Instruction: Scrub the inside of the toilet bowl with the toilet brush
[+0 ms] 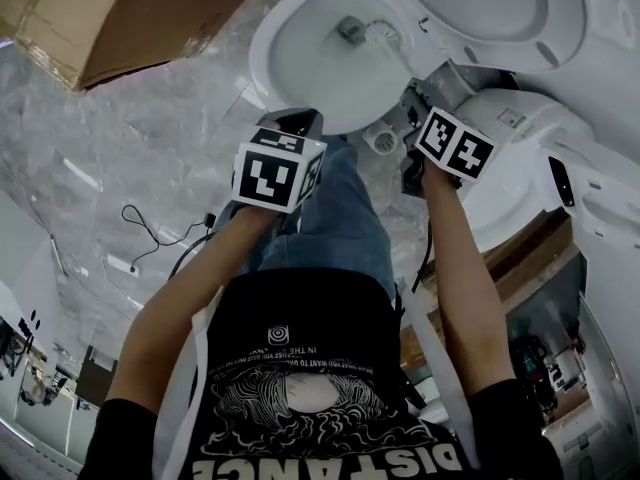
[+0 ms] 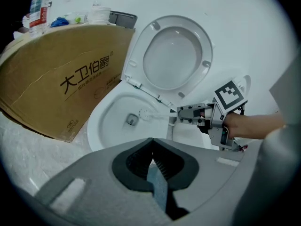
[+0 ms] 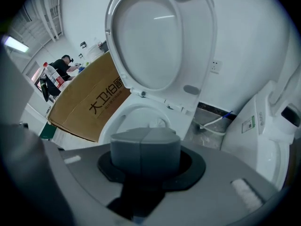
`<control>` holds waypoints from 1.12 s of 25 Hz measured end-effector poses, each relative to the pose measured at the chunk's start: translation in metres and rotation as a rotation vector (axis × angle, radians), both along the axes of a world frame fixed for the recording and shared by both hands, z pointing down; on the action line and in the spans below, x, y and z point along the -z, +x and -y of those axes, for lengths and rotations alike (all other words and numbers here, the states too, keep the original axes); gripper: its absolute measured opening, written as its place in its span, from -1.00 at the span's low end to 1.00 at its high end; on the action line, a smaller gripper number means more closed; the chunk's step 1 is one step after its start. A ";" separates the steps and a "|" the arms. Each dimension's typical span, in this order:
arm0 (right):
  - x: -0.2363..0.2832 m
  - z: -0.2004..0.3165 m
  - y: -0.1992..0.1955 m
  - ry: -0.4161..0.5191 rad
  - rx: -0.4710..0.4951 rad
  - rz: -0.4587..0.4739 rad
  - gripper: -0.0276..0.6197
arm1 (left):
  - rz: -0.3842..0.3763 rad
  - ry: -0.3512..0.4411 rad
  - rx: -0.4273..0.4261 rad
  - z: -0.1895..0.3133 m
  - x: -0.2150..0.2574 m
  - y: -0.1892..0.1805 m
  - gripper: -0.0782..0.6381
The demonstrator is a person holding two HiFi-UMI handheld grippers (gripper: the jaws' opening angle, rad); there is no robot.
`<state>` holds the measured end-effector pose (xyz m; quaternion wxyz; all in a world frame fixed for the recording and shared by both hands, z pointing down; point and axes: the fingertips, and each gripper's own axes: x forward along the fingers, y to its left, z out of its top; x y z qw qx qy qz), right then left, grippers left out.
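The white toilet bowl [image 1: 318, 80] stands open, its seat and lid [image 1: 480, 3] raised. The toilet brush's white head [image 1: 378, 34] sits inside the bowl beside the drain. My right gripper [image 1: 413, 101] is shut on the brush's handle at the bowl's rim; the left gripper view shows it [image 2: 181, 113] with the brush head [image 2: 145, 114] reaching into the bowl [image 2: 110, 124]. In the right gripper view the brush head [image 3: 159, 122] peeks just past the closed jaws [image 3: 146, 142]. My left gripper [image 1: 300, 123] hovers shut and holding nothing at the bowl's front edge [image 2: 151, 154].
A large cardboard box [image 1: 120, 18] lies left of the toilet. A second white toilet [image 1: 530, 158] stands close on the right. A small white round cup [image 1: 382, 138] sits on the floor between them. A black cable [image 1: 150, 230] trails over the marble floor. A person [image 3: 63, 65] stands far off.
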<state>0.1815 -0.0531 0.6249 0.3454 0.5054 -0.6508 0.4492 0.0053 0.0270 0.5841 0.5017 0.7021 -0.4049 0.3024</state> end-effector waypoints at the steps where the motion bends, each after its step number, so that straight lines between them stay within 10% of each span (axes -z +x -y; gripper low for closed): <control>1: -0.001 -0.006 0.004 -0.009 -0.009 -0.004 -0.45 | -0.001 0.001 -0.003 0.001 0.000 0.001 -0.79; 16: 0.001 -0.109 -0.035 -0.146 0.154 0.052 -0.45 | -0.032 0.011 -0.024 0.003 0.001 0.013 -0.79; 28: -0.007 -0.088 -0.110 -0.139 0.284 0.125 -0.45 | 0.001 -0.001 0.093 -0.004 -0.005 -0.026 -0.79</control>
